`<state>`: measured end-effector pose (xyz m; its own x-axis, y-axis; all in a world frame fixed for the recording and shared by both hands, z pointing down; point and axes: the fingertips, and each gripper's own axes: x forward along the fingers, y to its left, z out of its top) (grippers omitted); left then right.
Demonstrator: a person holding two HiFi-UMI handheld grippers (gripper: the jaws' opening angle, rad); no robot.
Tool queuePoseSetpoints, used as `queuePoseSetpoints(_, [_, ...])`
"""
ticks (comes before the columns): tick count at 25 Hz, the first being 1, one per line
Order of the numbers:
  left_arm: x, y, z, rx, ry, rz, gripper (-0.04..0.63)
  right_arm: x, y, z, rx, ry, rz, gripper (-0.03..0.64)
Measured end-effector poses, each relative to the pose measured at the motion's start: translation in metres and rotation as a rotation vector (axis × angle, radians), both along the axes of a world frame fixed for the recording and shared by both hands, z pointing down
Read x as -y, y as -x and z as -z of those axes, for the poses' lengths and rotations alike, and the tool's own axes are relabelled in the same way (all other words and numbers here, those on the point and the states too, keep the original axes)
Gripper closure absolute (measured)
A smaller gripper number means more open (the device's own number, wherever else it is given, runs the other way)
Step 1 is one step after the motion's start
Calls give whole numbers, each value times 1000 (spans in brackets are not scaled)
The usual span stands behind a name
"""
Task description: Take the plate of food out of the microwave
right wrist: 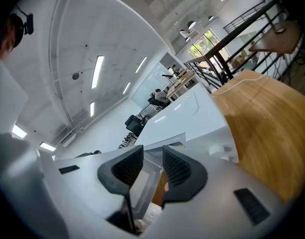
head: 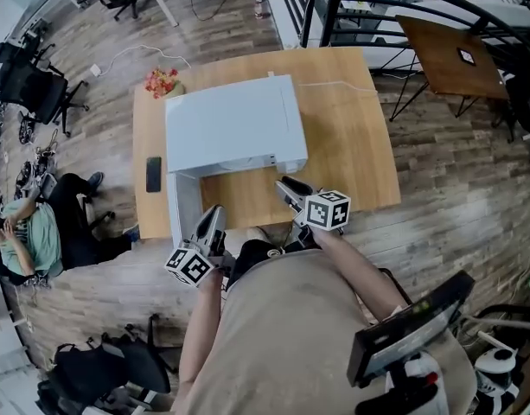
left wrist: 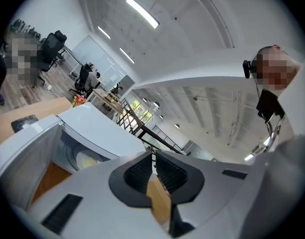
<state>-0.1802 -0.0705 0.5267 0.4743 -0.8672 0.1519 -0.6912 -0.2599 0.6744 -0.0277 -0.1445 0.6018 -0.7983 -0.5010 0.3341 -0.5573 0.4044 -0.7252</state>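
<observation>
White box-shaped microwave (head: 234, 128) with its white door (head: 185, 207) swung wide open, walling off the left side, so the way into the cavity runs straight in from the front, over bare light wooden table (head: 247, 199). Plenty of open tabletop on the right too. The flat black phone (head: 153, 174) lies beyond the door, well clear.

I've got the microwave (head: 234, 128) mid-left on the tabletop (head: 360, 145), plate (left wrist: 87, 159) inside, door (head: 186, 206) swung out to the near edge; phone's (head: 153, 174) by the left edge, flowers (head: 162, 81) at the far-left corner.
</observation>
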Motion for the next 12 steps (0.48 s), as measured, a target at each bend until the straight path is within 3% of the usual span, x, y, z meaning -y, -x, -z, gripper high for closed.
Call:
queuePoseSetpoints(5, [4,22,-7,81,18,-76,588,-3,38,-13,-43,3,-35,506])
queuePoseSetpoints(12, [-1,44,-43,25,59,-105,588,-5,66,-35,-99,39,-103,506])
